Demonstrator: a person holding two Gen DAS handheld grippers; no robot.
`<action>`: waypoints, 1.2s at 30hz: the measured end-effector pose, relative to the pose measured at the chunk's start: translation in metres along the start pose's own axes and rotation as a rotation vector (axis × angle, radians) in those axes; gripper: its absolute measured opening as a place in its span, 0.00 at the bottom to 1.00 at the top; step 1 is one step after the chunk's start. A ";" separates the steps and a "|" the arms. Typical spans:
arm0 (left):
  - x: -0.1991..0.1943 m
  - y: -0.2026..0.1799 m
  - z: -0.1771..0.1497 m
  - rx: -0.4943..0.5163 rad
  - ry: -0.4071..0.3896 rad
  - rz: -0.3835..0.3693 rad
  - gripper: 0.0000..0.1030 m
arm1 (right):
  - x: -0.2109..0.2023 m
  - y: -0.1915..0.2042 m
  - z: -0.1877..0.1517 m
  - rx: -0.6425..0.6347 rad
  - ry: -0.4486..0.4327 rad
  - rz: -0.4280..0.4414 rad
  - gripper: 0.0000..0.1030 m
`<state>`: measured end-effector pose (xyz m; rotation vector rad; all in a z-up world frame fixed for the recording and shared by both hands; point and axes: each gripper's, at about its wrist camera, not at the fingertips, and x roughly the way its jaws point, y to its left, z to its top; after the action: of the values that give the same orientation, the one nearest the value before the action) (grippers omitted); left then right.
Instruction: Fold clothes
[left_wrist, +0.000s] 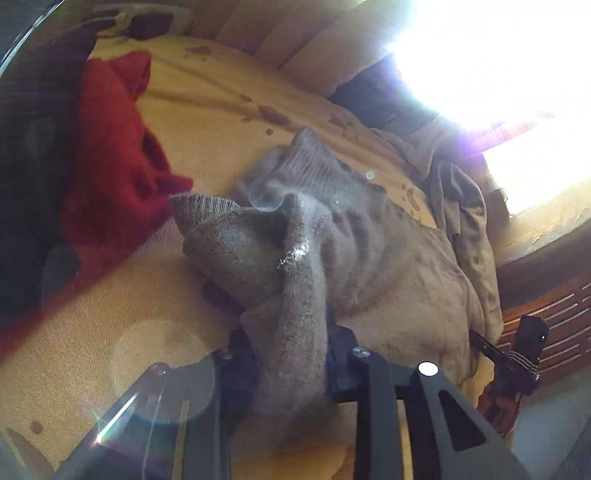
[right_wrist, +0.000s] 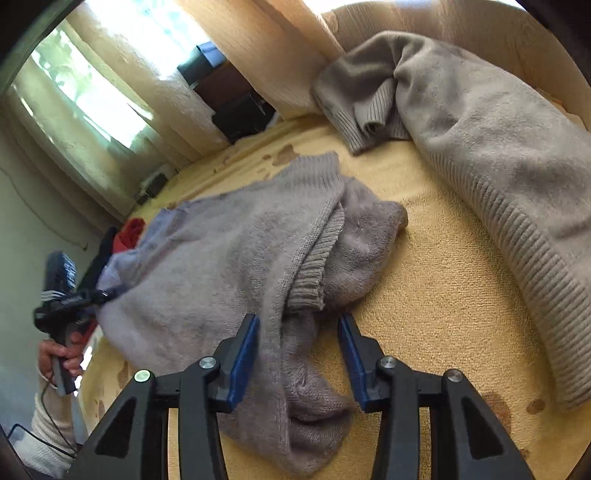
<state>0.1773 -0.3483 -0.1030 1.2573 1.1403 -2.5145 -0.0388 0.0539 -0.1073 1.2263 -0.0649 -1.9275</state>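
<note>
The grey knit sweater (right_wrist: 221, 266) lies rumpled on the yellow blanket (right_wrist: 424, 295), one edge pinched tight in the left gripper (left_wrist: 291, 354). The right gripper (right_wrist: 299, 358) hovers with jaws spread over a sleeve; contact seems absent, though that is unclear. A second grey sweater (right_wrist: 480, 147) lies apart.

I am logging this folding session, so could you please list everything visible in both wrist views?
grey knit sweater: one, grey, crumpled mid-bed, a fold pinched by the left gripper
second grey sweater: one, lighter grey, ribbed hem, far side of the bed
red garment: one, red, heaped at the bed's edge
dark garment: one, dark, beside the red one
bedspread: one, yellow with brown blotches
curtains: pale, at the bright window
left gripper: black, shut on the sweater
right gripper: black with blue fingers, open over a sleeve
hand: one, holding the left gripper's handle
</note>
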 end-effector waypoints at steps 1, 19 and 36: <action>0.004 0.007 -0.003 -0.020 0.012 -0.007 0.32 | -0.007 -0.003 -0.004 0.009 -0.017 0.002 0.55; -0.005 -0.016 -0.031 0.050 -0.029 0.024 0.54 | -0.002 0.047 -0.033 -0.314 0.017 -0.077 0.23; -0.088 -0.025 -0.093 0.140 0.093 -0.018 0.26 | -0.118 0.065 -0.100 -0.112 0.004 0.224 0.12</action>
<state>0.2847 -0.2879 -0.0600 1.4175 1.0131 -2.6140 0.0991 0.1262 -0.0444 1.1001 -0.0875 -1.7113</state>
